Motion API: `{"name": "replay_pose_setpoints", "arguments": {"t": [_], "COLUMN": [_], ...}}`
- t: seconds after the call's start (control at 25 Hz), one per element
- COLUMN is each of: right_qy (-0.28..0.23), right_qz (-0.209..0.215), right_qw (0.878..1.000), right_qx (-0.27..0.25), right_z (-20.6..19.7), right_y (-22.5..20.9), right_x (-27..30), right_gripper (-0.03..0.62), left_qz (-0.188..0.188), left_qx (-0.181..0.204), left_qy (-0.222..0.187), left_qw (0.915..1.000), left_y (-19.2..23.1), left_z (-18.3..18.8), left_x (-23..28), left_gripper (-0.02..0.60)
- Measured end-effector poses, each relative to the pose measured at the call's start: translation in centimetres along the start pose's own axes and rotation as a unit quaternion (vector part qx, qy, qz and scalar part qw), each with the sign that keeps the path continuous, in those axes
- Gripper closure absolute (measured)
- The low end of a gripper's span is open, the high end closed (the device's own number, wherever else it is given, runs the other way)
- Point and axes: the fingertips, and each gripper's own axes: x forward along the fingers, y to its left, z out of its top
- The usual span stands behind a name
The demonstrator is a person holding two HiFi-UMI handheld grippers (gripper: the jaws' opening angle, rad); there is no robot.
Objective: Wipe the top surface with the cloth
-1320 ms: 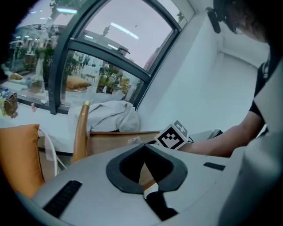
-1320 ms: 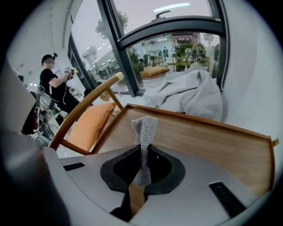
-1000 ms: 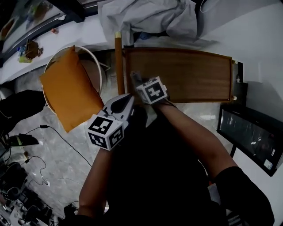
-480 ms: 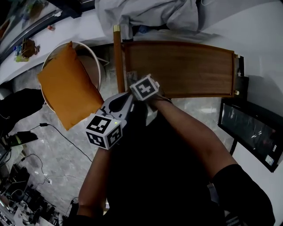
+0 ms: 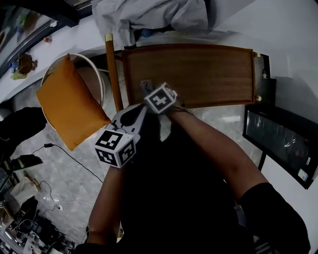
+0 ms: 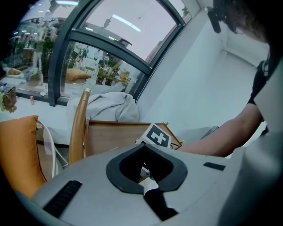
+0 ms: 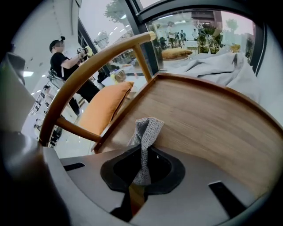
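The top surface is a brown wooden tabletop [image 5: 198, 74] with a raised rim. My right gripper [image 5: 149, 92] hangs over its near left corner, shut on a grey knitted cloth [image 5: 145, 86]. In the right gripper view the cloth [image 7: 147, 132] stands up from the pinched jaws of the right gripper [image 7: 140, 172] and rests on the wood [image 7: 212, 119]. My left gripper [image 5: 138, 113] is held just short of the table's near edge, behind the right one. In its own view the left gripper [image 6: 146, 170] is shut with nothing in it.
A wooden chair rail [image 5: 113, 69] stands at the table's left end, beside an orange cushion [image 5: 67, 104] on a round white seat. A grey fabric heap [image 5: 149, 15] lies beyond the table. A dark screen [image 5: 280, 144] is at the right. Cables [image 5: 64, 149] cross the floor.
The right gripper, still shut on the cloth, has shifted slightly along the tabletop's near left part. The left gripper has barely moved. The head view has panned a little.
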Motion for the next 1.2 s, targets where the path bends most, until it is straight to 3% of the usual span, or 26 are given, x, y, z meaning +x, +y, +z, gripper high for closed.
{"name": "replay_pose_setpoints", "arguments": {"t": [0.64,1.2], "right_qy": [-0.004,-0.009], "right_qz": [-0.063,-0.152], "right_qw": [0.997,0.981], "right_qx": [0.05,0.116], "right_z": [-9.2,-17.7], "right_y": [-14.5,-28.1], "right_x": [-8.5,-17.1], "right_gripper": [0.56,0.56], "left_qz": [-0.051,-0.104], "left_qx": [0.028,0.046], "left_qy": [0.031,0.048], "left_qw": [0.9978,0.9923], "left_y": [-8.6,-16.6], "left_z": [1.0,0.9], "left_x": [9.8,18.7], "left_gripper": [0.57,0.57]}}
